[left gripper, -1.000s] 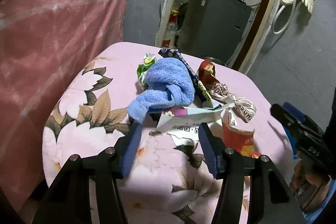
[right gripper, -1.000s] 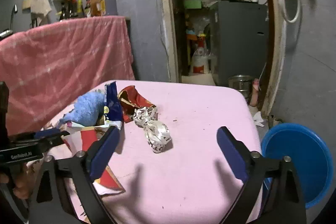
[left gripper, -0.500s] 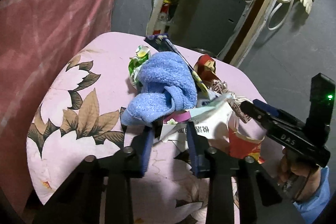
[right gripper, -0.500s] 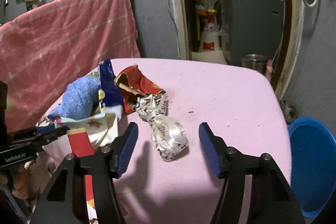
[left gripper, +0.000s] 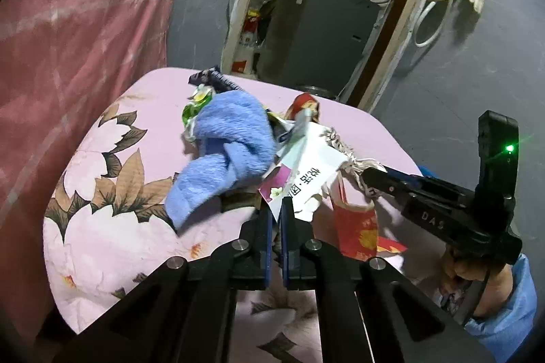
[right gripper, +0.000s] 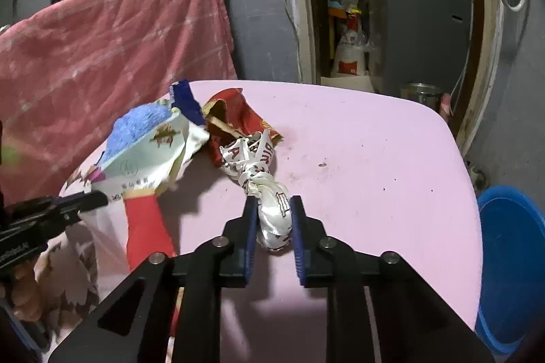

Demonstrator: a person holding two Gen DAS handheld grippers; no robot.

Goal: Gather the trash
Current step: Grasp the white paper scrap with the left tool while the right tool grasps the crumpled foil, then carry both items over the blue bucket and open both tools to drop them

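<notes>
My left gripper [left gripper: 276,206] is shut on the near edge of a white paper wrapper [left gripper: 308,170] with black print and lifts it; a blue fluffy cloth [left gripper: 228,141] leans on the wrapper's left side. My right gripper [right gripper: 272,209] is shut on a crumpled white bag with red letters [right gripper: 269,203] on the pink table [right gripper: 357,152]. A red wrapper [right gripper: 235,117], a dark blue wrapper [right gripper: 185,100] and a red paper packet [right gripper: 144,226] lie in the pile. The right gripper shows in the left wrist view [left gripper: 371,179], the left gripper in the right wrist view [right gripper: 98,199].
A blue bin [right gripper: 511,264] stands on the floor right of the table. A pink-red cloth [right gripper: 112,43] covers furniture behind left. A doorway with a grey cabinet [right gripper: 419,22] and a metal pot [right gripper: 420,92] lies beyond the table's far edge.
Both grippers have closed: the left on the white paper wrapper, raising its edge, the right on the crumpled white bag after moving in toward it.
</notes>
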